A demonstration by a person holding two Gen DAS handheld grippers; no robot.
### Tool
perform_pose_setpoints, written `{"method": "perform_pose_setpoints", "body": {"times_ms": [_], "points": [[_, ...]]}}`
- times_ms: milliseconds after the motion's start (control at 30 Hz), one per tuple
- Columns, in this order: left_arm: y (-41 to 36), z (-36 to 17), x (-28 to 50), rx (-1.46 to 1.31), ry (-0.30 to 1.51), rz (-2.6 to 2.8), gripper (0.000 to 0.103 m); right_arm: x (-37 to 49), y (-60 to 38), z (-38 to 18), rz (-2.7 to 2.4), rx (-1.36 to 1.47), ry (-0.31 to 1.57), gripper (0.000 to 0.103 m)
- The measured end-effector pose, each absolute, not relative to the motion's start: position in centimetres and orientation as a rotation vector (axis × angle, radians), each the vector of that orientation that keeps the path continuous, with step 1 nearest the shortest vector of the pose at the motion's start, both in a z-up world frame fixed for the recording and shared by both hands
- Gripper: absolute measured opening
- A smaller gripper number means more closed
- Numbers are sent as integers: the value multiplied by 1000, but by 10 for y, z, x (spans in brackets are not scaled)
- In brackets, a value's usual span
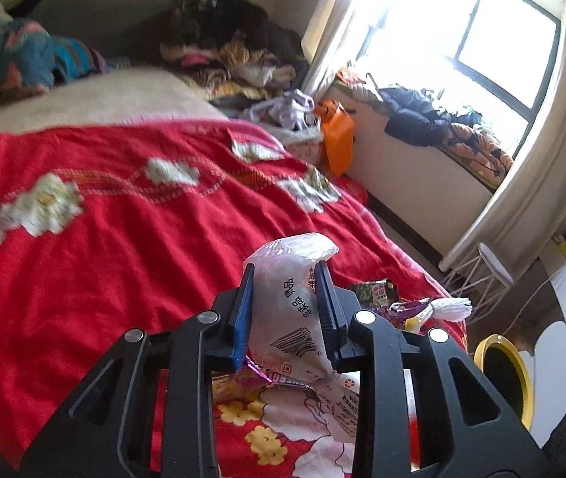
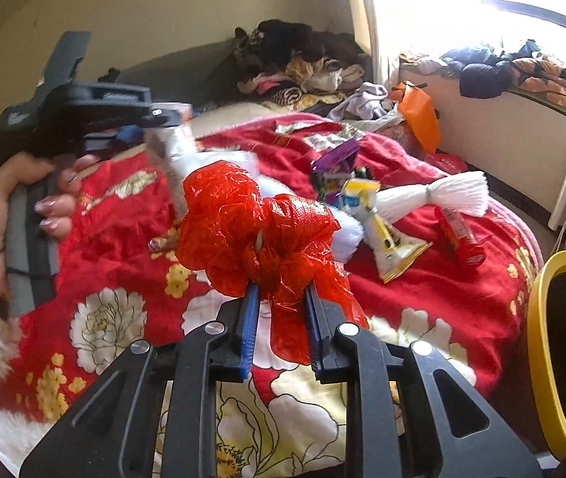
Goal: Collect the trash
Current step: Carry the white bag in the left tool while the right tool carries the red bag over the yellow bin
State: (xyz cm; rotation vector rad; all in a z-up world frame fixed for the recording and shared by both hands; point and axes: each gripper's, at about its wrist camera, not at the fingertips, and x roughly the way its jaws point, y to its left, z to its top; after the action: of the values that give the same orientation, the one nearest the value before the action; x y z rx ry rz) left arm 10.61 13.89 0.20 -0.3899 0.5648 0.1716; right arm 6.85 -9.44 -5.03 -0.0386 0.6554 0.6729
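The left gripper [image 1: 284, 275] is clamped on a white printed wrapper [image 1: 294, 302], lifted above the red floral bedspread [image 1: 123, 247]. The right gripper [image 2: 283, 298] pinches a crumpled red plastic bag [image 2: 251, 235]. Beyond it lie a yellow wrapper [image 2: 386, 239], a red tube [image 2: 460, 235] and purple packets [image 2: 336, 161]; a yellow-rimmed bin [image 2: 537, 318] sits to its right.

yellow-rimmed bin [image 2: 537, 342] — cut by frame edge, far quilt flowers [image 1: 40, 207] — blurred

Wrappers [image 2: 386, 235] and a tassel [image 2: 434, 195] lie on the bed [image 2: 422, 290], a bin [image 2: 537, 318] stands right of it, and clothes [image 2: 298, 63] are piled behind, near the window [image 1: 482, 28].
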Motion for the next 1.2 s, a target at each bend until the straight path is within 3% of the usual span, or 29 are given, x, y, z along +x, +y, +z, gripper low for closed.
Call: {"method": "perform_pose_setpoints", "body": {"times_ms": [467,1200], "points": [[102,36,84,-313,489,159,23,74,-145,-9,561,47,532,19],[-1,49,93,-180,444,-19,23,88,-240,-4,319,201,500,19]]}}
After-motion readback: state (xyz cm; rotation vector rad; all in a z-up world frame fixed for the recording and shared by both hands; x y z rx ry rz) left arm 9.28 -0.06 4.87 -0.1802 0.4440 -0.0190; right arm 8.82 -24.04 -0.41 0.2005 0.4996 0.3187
